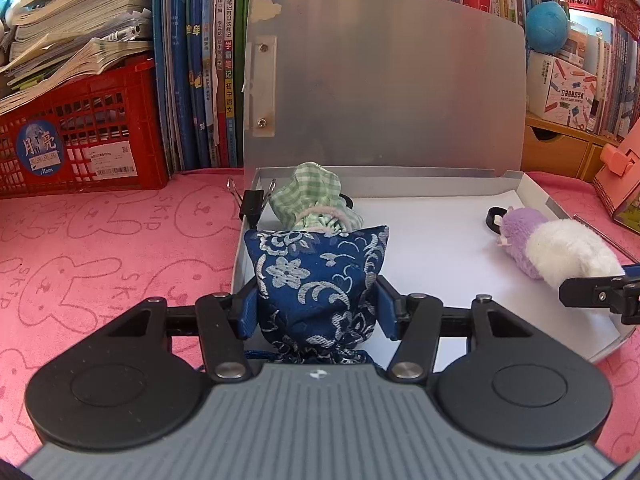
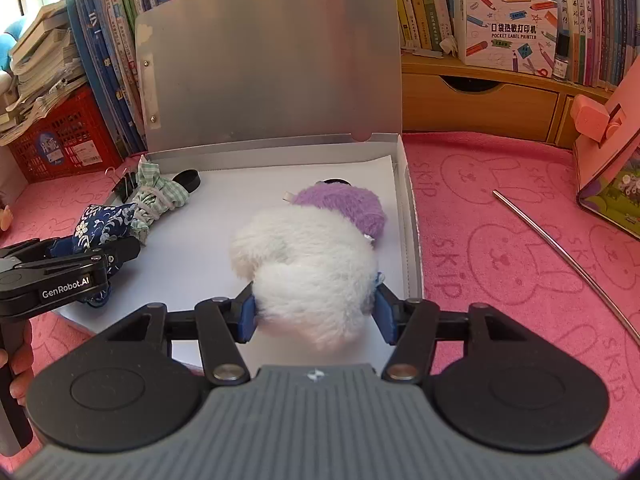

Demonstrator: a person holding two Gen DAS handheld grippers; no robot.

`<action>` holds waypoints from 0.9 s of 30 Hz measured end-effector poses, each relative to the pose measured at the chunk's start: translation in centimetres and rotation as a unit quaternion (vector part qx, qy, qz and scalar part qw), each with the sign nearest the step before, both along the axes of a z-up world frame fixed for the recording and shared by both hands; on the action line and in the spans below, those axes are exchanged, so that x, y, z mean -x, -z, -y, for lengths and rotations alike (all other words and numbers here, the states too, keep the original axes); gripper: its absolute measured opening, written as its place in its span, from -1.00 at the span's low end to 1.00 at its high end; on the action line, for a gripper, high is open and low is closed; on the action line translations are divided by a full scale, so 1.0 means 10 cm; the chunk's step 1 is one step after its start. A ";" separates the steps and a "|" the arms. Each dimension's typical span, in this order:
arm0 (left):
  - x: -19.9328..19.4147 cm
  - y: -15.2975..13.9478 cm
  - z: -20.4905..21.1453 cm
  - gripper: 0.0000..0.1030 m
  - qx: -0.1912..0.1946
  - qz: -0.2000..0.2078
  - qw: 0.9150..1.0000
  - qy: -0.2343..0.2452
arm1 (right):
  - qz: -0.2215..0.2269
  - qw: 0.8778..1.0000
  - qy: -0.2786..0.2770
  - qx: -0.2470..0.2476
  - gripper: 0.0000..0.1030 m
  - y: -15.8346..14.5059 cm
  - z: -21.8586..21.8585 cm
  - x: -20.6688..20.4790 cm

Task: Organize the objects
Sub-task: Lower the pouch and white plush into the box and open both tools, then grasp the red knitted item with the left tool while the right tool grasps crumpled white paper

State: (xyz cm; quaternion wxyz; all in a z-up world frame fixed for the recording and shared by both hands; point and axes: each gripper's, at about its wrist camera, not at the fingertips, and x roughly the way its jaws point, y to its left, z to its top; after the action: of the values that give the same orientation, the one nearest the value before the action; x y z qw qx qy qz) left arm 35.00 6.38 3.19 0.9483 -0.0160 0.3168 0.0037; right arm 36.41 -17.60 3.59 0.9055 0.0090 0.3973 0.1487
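A pink towel printed with rabbits (image 2: 500,240) covers the worktop, backed by a wall of upright books (image 1: 200,60) and, at the left, a red crate (image 1: 80,132) under a stack of papers. On the towel lies a shallow grey file box (image 2: 410,240) lined with white paper, its lid (image 1: 384,80) standing open against the books. The left gripper (image 1: 316,308) reaches over the box's near left corner, its jaws pinching a dark blue brocade pouch (image 1: 316,272) patterned with pale flowers; the pouch appears to rest over the paper, touching the green checked pouch (image 1: 316,200) lying just behind it. The right gripper (image 2: 316,312) sits over the right half of the box, its jaws squeezed on the white end of a white and purple plush toy (image 2: 312,256), whose purple end points toward the lid. A thin metal rod (image 2: 568,256) lies on the towel to the right of the box. A black binder clip (image 1: 252,204) is fastened on the box's left wall beside the green pouch, and a small black round cap (image 2: 188,180) lies on the paper near it.
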 end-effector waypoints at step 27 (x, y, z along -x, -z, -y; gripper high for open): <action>1.36 -0.59 0.30 0.75 -0.001 0.087 0.994 0.071 | 0.087 0.995 -0.037 -0.033 0.77 -0.43 0.23 1.05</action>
State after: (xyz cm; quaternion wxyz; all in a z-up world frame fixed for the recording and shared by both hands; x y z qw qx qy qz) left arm 21.45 3.34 9.05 0.9701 0.0076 0.2338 -0.0650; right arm 25.92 -19.85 7.93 0.9297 0.0115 0.3120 0.1957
